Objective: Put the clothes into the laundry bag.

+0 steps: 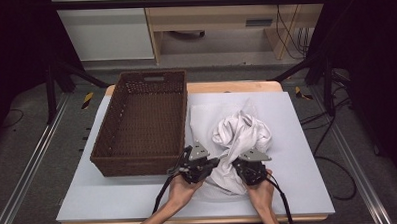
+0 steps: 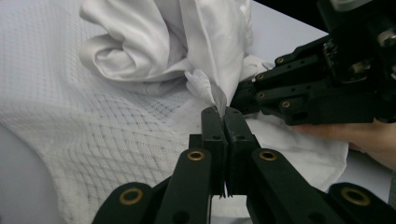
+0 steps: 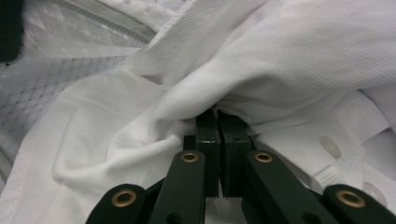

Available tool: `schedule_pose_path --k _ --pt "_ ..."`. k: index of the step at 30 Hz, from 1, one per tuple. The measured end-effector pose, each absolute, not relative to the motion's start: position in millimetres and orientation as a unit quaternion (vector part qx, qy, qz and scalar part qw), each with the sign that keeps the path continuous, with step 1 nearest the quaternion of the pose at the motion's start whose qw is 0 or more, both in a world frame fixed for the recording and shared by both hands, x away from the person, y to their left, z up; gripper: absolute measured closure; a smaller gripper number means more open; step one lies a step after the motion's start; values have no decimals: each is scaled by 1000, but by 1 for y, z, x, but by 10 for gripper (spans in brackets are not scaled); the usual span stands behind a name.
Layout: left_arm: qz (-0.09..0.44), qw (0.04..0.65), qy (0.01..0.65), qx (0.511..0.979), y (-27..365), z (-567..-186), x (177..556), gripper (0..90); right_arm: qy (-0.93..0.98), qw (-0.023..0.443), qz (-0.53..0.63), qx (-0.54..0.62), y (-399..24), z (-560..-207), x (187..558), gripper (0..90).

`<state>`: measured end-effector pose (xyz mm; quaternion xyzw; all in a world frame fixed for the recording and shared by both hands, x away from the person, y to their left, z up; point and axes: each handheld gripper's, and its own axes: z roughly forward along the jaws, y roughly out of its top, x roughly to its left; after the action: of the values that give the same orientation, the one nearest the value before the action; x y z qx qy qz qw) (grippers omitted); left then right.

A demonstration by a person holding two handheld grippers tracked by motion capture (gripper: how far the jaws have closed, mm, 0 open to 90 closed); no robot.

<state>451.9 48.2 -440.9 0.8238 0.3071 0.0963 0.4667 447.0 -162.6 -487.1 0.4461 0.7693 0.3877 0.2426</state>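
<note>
The white shirt [image 1: 240,135] lies crumpled on a white mesh cloth [image 1: 203,123] near the front edge of the surface [image 1: 297,138], right of centre. Your left claw [image 2: 219,114] is pinched tight on a small fold of the shirt. Your right claw [image 3: 217,116] is clamped on a bunched fold just beside it. A brown wicker basket [image 1: 142,121] stands to the left, touching the cloth.

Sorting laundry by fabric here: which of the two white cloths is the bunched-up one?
The smooth shirt, heaped on top and pinched by both grippers; the mesh cloth lies flat beneath it.
</note>
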Motion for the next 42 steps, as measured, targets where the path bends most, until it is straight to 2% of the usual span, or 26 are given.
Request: schedule_pose_path --k 6,7,8,13,15,18,21,22,24,25,26,29,34,39,40,42 --pt "99 462 311 824 54 -447 452 879 781 206 421 413 -171 -477 441 722" --pt "99 462 311 824 54 -447 452 879 781 206 421 413 -171 -477 441 722" --pt "105 463 311 823 56 -447 452 879 771 206 440 412 -180 -467 434 655" --pt "110 460 310 825 56 -449 452 878 726 251 475 430 -212 -441 426 475" --pt "111 460 308 825 56 -449 451 878 702 254 488 453 -224 -434 433 382" --pt "108 460 309 826 55 -449 453 878 694 230 496 469 -224 -434 448 359" --pt "108 461 310 825 55 -448 453 878 708 217 475 475 -213 -442 459 399" --pt "109 461 312 824 56 -448 454 878 729 215 438 480 -202 -451 467 603" --pt "105 463 320 820 56 -448 456 878 734 215 430 480 -200 -454 470 812" --pt "105 463 320 820 56 -448 456 878 734 215 430 480 -200 -454 470 812" --pt "103 464 324 818 56 -448 457 878 731 219 438 475 -202 -452 468 864" --pt "96 468 342 809 54 -444 464 879 716 223 495 438 -213 -436 451 879" --pt "84 467 357 805 51 -438 469 880 723 201 550 365 -213 -423 421 878" --pt "89 471 360 801 51 -434 466 880 760 155 540 325 -188 -443 406 877" --pt "107 467 354 803 50 -432 463 880 770 148 531 321 -183 -448 407 877" --pt "111 467 344 807 48 -429 459 880 785 142 512 319 -170 -456 408 876"
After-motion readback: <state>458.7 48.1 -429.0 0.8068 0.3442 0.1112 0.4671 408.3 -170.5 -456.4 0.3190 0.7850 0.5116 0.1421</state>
